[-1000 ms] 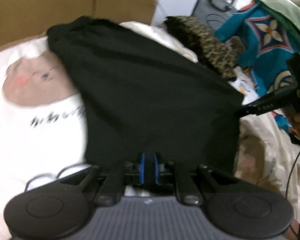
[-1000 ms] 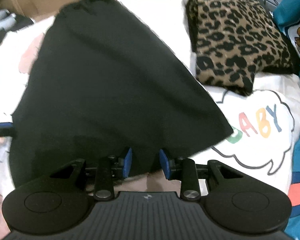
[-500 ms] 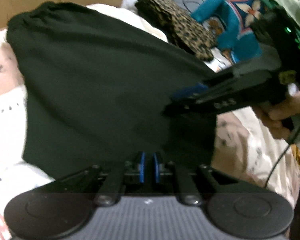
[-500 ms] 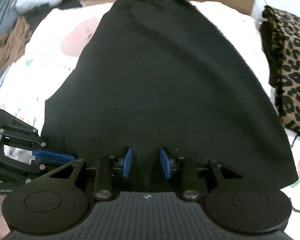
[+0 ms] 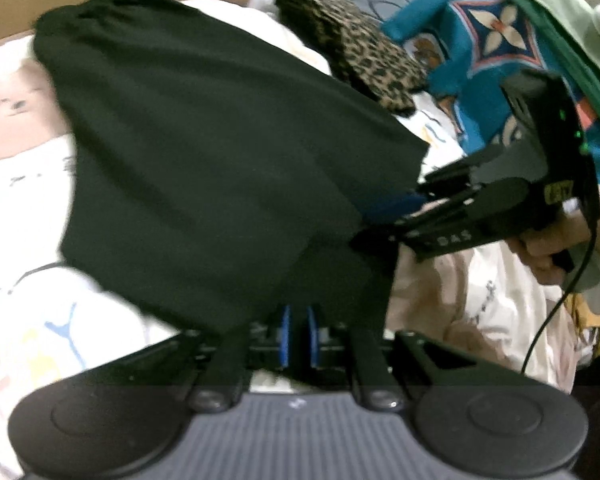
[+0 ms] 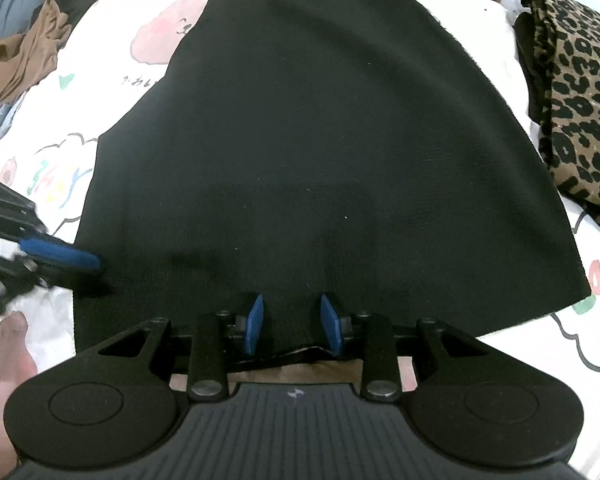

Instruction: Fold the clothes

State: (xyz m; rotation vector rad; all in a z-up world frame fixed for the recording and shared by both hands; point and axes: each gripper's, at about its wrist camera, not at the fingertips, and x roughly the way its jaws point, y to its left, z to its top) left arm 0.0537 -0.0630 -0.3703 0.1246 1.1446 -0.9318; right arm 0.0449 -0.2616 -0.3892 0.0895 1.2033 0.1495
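Right wrist: both grippers, left (image 6: 76, 264) and right (image 6: 292, 322), clench the skirt (image 6: 320, 140) hem (taut); lower evenly.

Left tongs (image 5: 298, 338) pinched, right tongs (image 6: 294, 322) half-spread.

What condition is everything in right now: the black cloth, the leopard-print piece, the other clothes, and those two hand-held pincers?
Black knit garment: spread flat on the white printed bedsheet, near hem lifted.
Left gripper: shut on the black garment's hem.
Right gripper: jaws partly apart, hem between them.
Leopard-print garment: folded, lying beside the black one.
Brown garment: crumpled, unfolded.
Teal patterned fabric: piled loosely.
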